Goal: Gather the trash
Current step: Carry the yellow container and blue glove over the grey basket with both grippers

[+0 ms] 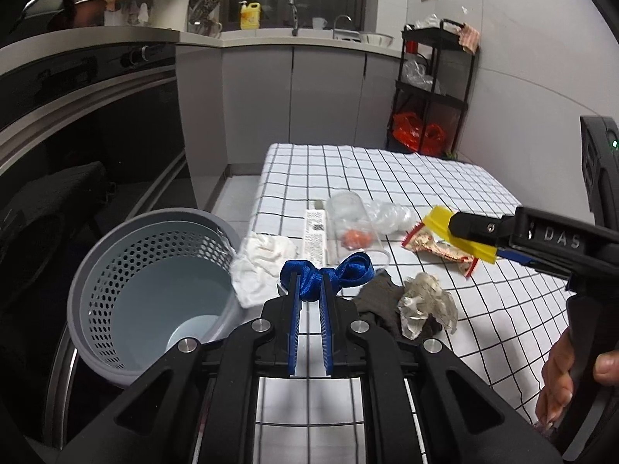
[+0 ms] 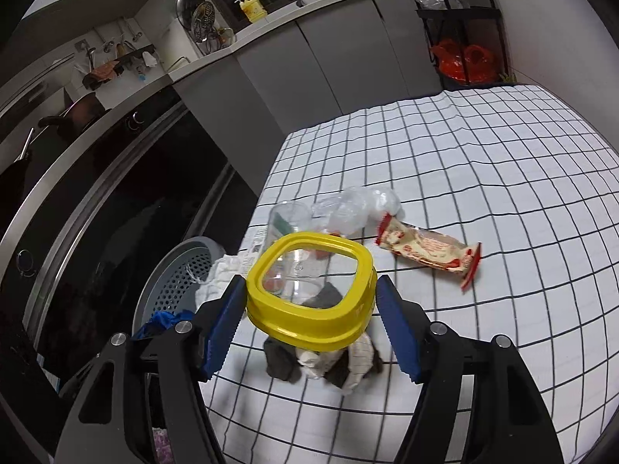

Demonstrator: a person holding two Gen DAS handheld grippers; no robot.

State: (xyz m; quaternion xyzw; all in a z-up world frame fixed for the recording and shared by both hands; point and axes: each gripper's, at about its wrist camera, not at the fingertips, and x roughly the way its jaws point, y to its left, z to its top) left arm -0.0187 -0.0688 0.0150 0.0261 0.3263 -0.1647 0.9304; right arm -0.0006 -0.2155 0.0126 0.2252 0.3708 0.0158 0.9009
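Left gripper, clamped on blue ribbon at lower centre; right gripper grips yellow lid. Carry both over grey basket (lower left) before releasing.

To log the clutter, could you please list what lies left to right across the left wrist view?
Grey perforated bin → white crumpled tissue → blue ribbon in the left gripper → crumpled foil wad → yellow lid in the right gripper.
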